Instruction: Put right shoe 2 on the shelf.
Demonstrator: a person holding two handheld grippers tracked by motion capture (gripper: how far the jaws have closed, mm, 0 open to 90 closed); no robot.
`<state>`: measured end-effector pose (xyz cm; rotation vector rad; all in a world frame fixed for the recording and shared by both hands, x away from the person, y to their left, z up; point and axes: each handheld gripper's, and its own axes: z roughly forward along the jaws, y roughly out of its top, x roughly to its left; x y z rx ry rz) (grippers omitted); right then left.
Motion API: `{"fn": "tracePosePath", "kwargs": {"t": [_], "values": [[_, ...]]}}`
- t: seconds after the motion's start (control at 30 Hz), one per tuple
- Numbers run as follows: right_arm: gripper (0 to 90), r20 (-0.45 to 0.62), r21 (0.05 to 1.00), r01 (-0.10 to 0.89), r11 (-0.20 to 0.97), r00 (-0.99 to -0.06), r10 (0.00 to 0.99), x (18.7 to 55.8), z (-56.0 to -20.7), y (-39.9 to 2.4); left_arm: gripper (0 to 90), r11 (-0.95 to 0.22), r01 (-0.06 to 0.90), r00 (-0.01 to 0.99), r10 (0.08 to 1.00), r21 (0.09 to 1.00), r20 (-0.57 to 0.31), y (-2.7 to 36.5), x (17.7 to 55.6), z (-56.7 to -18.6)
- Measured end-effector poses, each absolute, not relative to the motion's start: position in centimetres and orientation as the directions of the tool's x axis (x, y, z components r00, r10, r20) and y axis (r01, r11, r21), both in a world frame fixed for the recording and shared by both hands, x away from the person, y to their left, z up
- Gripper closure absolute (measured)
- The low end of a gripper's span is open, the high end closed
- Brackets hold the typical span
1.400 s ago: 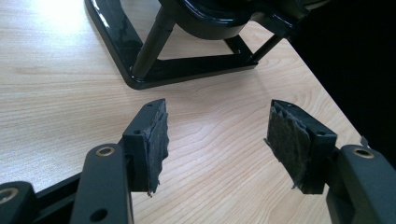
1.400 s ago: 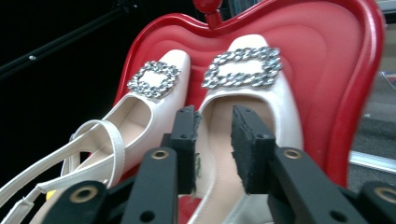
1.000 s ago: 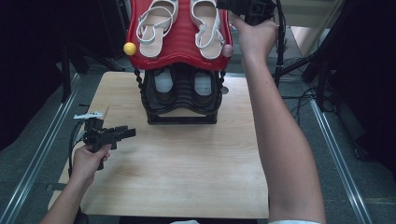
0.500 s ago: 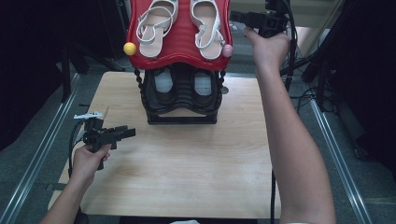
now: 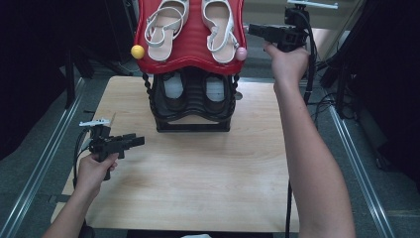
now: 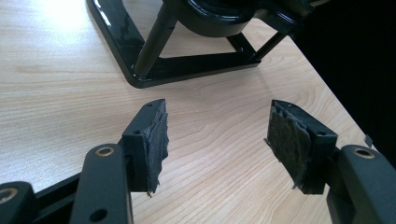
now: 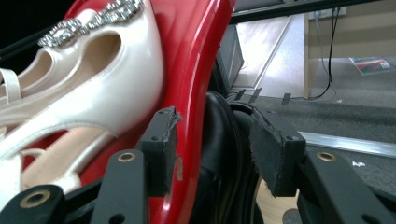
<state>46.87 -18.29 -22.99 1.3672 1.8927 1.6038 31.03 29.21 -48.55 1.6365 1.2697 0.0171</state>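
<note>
Sandals [image 5: 190, 25], a white pair, are lying side by side on the red upper tray [image 5: 192, 52] of a two-tier shoe rack [image 5: 193, 101] standing at the far middle of the wooden table [image 5: 198, 173], with a second pair sitting on the black lower tier. The right gripper [image 5: 253, 29] is closing in on the tray's right rim; its jaws have just been opening, and in the right gripper view the spread pads [image 7: 164, 135] are straddling that red edge [image 7: 198, 93] without pressing on it yet, so I judge the grasp is still to come and the work is only beginning. The left gripper [image 5: 136, 141] is idling low at the table's near left, jaws spread on nothing. Open tabletop is lying in front of the rack, while the rack's rear is sitting close to the far edge, leaving little room behind.
</note>
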Motion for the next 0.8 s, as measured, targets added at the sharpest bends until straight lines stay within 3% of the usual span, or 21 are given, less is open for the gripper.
{"fn": "tracePosePath", "kwargs": {"t": [0.8], "values": [[52.3,0.353,0.858,0.509,-0.068,-0.489,0.798,45.0,-30.5,-20.9,38.5,0.070,0.709,0.446,0.726,0.701,-0.523,29.2,31.3,-48.6]]}}
